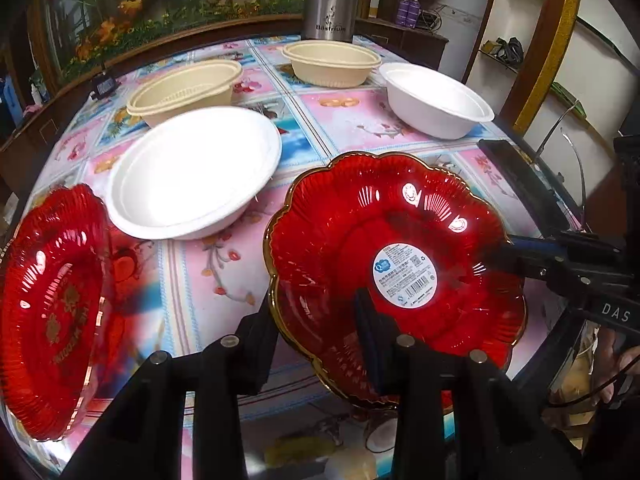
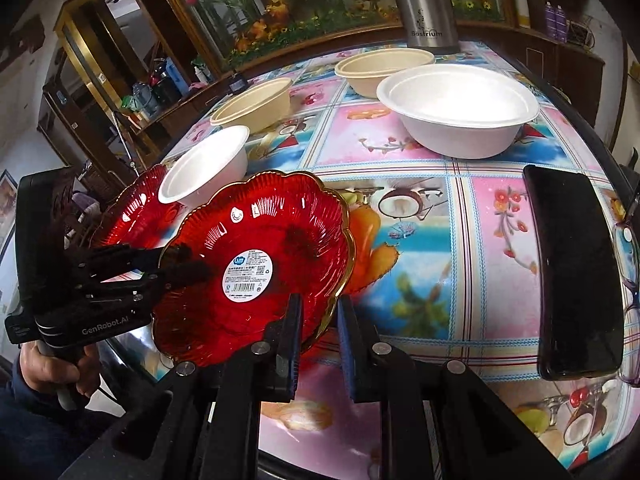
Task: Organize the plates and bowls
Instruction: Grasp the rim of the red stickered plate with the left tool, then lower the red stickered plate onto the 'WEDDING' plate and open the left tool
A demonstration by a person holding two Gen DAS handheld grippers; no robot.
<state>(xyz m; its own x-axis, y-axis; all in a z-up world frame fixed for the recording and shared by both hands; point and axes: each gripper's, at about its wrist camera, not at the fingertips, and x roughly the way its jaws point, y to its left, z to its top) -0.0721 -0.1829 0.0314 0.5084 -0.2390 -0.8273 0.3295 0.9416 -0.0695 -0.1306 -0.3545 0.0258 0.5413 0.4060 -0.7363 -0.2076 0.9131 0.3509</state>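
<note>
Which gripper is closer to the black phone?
Right. The right gripper grips the stickered red plate on the rim facing the black phone. The left gripper is at the plate's opposite rim, farther from the phone.

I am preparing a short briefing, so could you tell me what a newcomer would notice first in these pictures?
The eye lands on the red scalloped plate with a white sticker, lifted and tilted above the flowered tablecloth, its rim pinched by the right gripper and straddled opposite by the left gripper. A second red plate sits at the table's near edge. Behind stand two white bowls and two beige bowls.
</note>
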